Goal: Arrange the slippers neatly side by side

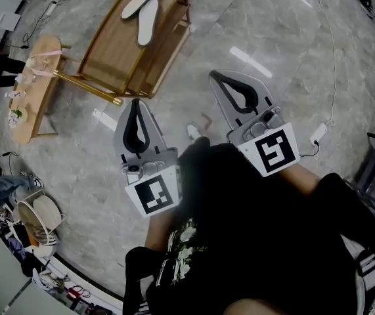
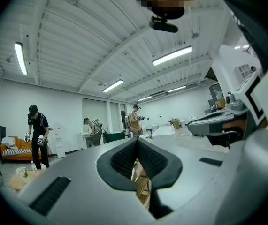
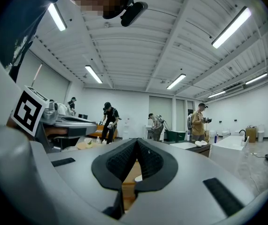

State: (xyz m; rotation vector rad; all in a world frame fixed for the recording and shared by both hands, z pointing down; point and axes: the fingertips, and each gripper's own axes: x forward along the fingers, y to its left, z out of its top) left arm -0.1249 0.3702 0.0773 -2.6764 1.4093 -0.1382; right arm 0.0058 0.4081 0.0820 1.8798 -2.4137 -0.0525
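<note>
As they point level side by side, the left gripper (image 1: 135,104) and right gripper (image 1: 217,78) have jaws closed, empty.

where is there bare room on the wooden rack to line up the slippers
The rack is bare over its near half, from the two white slippers down to the front rail. The slippers crowd the far end. The floor to the right of the rack is open too. The side table on the left is cluttered with small items.
</note>
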